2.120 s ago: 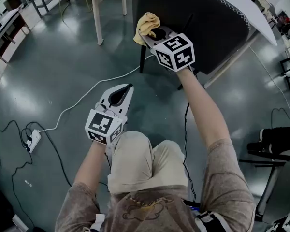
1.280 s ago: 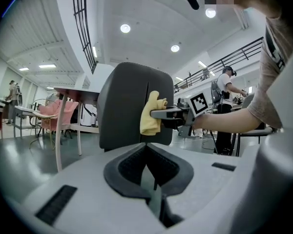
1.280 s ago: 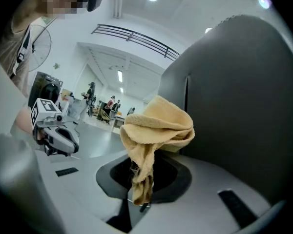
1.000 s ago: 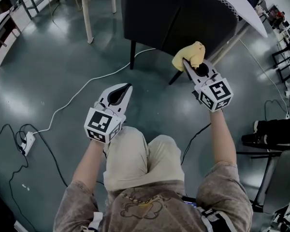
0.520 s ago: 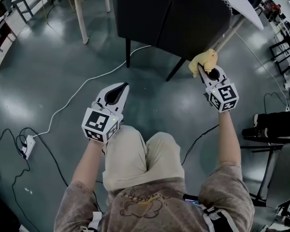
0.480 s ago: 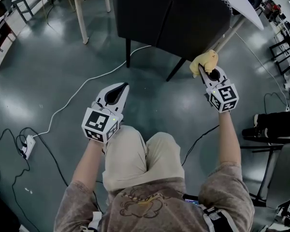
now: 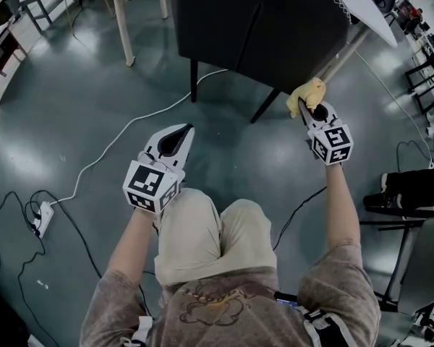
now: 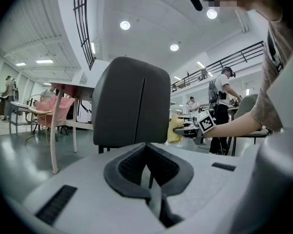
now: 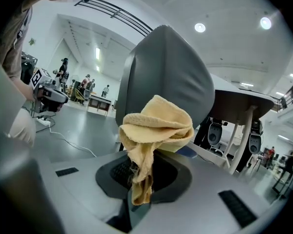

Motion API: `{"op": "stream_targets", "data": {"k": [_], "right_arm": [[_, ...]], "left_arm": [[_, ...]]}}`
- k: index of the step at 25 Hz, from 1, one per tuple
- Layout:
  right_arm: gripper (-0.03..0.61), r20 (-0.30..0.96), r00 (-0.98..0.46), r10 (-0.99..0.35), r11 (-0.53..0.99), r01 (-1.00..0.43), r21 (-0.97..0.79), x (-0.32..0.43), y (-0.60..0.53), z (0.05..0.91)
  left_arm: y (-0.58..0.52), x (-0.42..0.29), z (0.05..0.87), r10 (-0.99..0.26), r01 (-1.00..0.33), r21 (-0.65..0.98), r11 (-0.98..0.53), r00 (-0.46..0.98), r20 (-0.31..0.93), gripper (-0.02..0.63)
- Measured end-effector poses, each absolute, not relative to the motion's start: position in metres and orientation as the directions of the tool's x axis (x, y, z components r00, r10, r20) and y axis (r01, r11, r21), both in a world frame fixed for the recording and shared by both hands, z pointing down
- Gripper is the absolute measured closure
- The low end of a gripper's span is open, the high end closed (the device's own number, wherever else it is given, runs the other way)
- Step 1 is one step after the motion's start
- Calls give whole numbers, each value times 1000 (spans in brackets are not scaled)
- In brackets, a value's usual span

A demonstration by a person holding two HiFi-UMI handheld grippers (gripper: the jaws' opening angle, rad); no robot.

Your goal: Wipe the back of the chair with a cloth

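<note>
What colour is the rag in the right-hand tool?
Pale yellow terry cloth; clearest in the right gripper view.

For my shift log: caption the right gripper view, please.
Right tool shut on a bunched yellow cloth, in front of the grey chair back.

Rough towelling cloth [image 9: 156,123], matt chair back [image 7: 260,27], glossy floor [image 7: 79,107]

The right gripper [image 9: 139,179] has its jaws closed on a yellow cloth [image 9: 156,126]; the cloth bunches up in folds above them, one strip hanging down between the jaws; directly behind it rises the grey chair back [image 9: 171,67]; the left gripper [image 9: 49,92] shows far left above a white cable [image 9: 68,143] on the floor.
</note>
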State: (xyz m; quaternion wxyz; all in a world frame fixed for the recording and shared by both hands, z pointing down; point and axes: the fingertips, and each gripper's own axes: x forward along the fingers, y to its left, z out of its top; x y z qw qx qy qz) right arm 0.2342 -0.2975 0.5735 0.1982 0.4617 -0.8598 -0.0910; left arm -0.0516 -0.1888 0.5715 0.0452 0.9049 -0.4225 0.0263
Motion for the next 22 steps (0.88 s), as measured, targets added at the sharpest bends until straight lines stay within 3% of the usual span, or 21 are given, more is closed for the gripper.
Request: {"op": "stream_targets", "data": {"k": [22], "right_arm": [[515,225,-573,-788,615,-742,267,178,-321,580]], "left_arm": [[-195,-56,583,-767,-773,85,-628,634,96,604]]}}
